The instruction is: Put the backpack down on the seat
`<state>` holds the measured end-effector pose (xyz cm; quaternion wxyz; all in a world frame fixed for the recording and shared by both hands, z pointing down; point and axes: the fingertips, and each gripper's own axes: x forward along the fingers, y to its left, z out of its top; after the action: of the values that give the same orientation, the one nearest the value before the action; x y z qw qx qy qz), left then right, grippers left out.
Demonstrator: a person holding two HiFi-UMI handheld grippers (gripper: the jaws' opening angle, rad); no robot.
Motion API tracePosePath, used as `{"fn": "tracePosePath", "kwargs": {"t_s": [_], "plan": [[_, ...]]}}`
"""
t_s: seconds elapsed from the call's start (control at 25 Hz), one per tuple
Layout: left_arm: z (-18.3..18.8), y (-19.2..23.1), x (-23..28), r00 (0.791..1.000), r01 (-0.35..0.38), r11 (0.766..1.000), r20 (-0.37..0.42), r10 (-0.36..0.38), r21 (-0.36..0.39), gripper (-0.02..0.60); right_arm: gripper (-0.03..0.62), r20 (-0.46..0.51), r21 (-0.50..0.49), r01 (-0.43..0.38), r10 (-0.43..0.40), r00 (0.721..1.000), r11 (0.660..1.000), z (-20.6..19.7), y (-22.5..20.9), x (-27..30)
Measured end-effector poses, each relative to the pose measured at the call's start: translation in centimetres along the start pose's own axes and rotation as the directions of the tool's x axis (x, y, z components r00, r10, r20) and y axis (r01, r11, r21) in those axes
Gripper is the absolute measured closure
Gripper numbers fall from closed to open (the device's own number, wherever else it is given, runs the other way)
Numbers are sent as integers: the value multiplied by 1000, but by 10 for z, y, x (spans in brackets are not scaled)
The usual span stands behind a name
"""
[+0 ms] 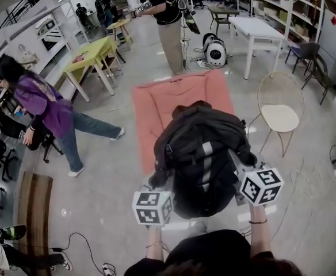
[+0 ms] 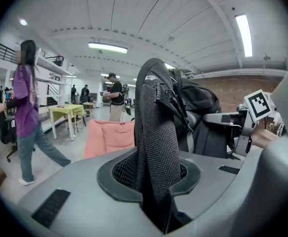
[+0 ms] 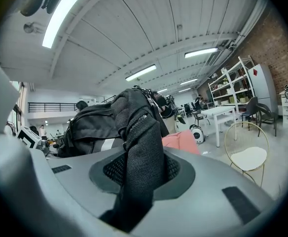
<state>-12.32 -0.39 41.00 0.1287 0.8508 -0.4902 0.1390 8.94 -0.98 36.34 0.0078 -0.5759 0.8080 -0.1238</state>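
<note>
The backpack (image 1: pixel 205 160) hangs off the floor at 12 o'clock from the person, between the two grippers. It is black and bulging, with pale grey stripes down its back panel, zip seams along the top and padded shoulder straps of coarse black mesh. The left gripper (image 2: pixel 154 181) is clamped on one mesh strap (image 2: pixel 154 132), which rises upright out of its jaws. The right gripper (image 3: pixel 139 177) is clamped the same way on the other strap (image 3: pixel 141 147). In the head view the bag covers the near edge of the salmon-pink seat (image 1: pixel 156 105), which stretches away toward 12 o'clock; I cannot tell whether the two touch. A wire chair (image 1: pixel 280 111) stands at 2 o'clock, and a person in a purple top (image 1: pixel 44 105) is at 10 o'clock.
</note>
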Motion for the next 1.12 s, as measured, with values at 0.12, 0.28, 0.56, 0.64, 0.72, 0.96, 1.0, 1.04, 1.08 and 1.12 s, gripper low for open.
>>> {"fn": "tracePosePath", "kwargs": {"t_s": [0.12, 0.28, 0.56, 0.64, 0.72, 0.96, 1.0, 1.04, 1.08, 1.12], "plan": [[2, 8, 16, 1000, 1, 1000, -17, -1, -7, 483, 494, -15, 0, 2, -2, 1000, 1000, 1, -7, 18], [8, 22, 41, 999, -13, 1000, -43, 12, -24, 483, 494, -44, 5, -9, 9, 999, 1000, 3, -19, 52], [8, 48, 99, 994, -82, 995, -77, 77, -64, 483, 494, -97, 23, -76, 78, 992, 997, -4, -49, 119], [9, 58, 116, 992, -98, 992, -89, 91, -73, 483, 494, -109, 29, -93, 96, 989, 995, -5, -55, 140], [12, 70, 131, 989, -117, 990, -100, 109, -81, 483, 494, -119, 38, -115, 119, 986, 993, -5, -60, 163], [8, 92, 171, 976, -184, 976, -137, 167, -121, 483, 494, -174, 55, -178, 185, 967, 982, -16, -79, 220], [5, 96, 177, 974, -193, 973, -142, 175, -128, 483, 494, -183, 58, -188, 196, 963, 980, -20, -81, 227], [2, 100, 182, 972, -202, 970, -147, 181, -136, 483, 494, -193, 61, -197, 205, 960, 979, -24, -82, 235], [0, 105, 187, 970, -210, 967, -153, 188, -143, 483, 494, -202, 64, -204, 213, 956, 977, -28, -83, 243], [-3, 110, 192, 968, -218, 964, -159, 194, -150, 483, 494, -212, 67, -211, 220, 952, 975, -31, -84, 251]]}}
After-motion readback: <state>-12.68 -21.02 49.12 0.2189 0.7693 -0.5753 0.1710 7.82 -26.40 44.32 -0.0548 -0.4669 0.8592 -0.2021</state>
